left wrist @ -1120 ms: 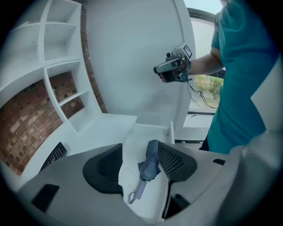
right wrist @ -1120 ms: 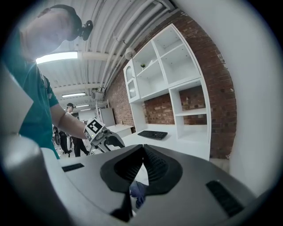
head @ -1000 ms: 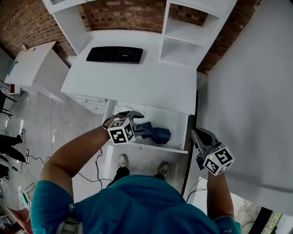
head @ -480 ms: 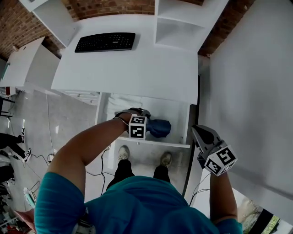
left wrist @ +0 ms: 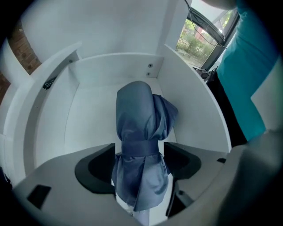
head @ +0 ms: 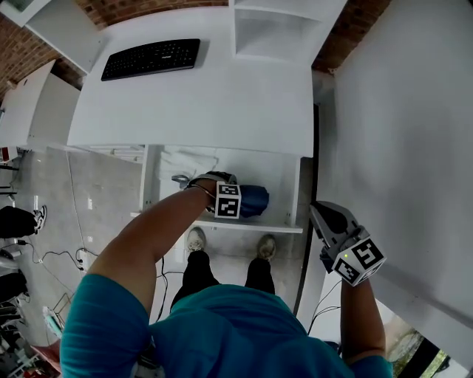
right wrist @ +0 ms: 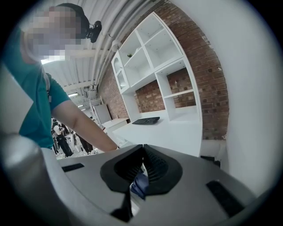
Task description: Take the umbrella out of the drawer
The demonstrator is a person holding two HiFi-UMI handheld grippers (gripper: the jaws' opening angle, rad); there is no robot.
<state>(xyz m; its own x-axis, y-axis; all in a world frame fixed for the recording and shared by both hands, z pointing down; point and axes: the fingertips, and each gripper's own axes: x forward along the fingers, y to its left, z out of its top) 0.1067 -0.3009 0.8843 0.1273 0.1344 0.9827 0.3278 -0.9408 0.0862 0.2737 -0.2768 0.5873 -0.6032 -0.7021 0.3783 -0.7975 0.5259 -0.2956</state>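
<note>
Down by the person's right side, the right tongs (right wrist: 142, 148) hang beside a white wall. Their two dark jaws are pressed together at the tips with nothing gripped between them, and the tongs touch nothing. One cube with square markers (head: 359, 260) rides on them, and a second cube (head: 228, 201) rides on the left tongs (left wrist: 139, 149).

The left tongs point steeply down into the one open white drawer (head: 222, 224). Their jaws are opening and stand wide apart. One folded grey-blue fabric umbrella (left wrist: 139, 117) lies between them, its wrap strap level with the pads. The cloth sits just beside each pad and is not squeezed. The umbrella lies on the drawer's floor, toward the right side as the head view shows it.

On the floor below the drawer front stand the person's two shoes, a left one (head: 196, 239) and a right one (head: 267, 246).

Beyond the drawer spreads the one white table (head: 207, 111), which carries a single black keyboard (head: 151, 58) at its far left. A white shelf unit (head: 277, 33) stands at the far right of the table, and a red brick wall (head: 118, 9) rises behind it.
</note>
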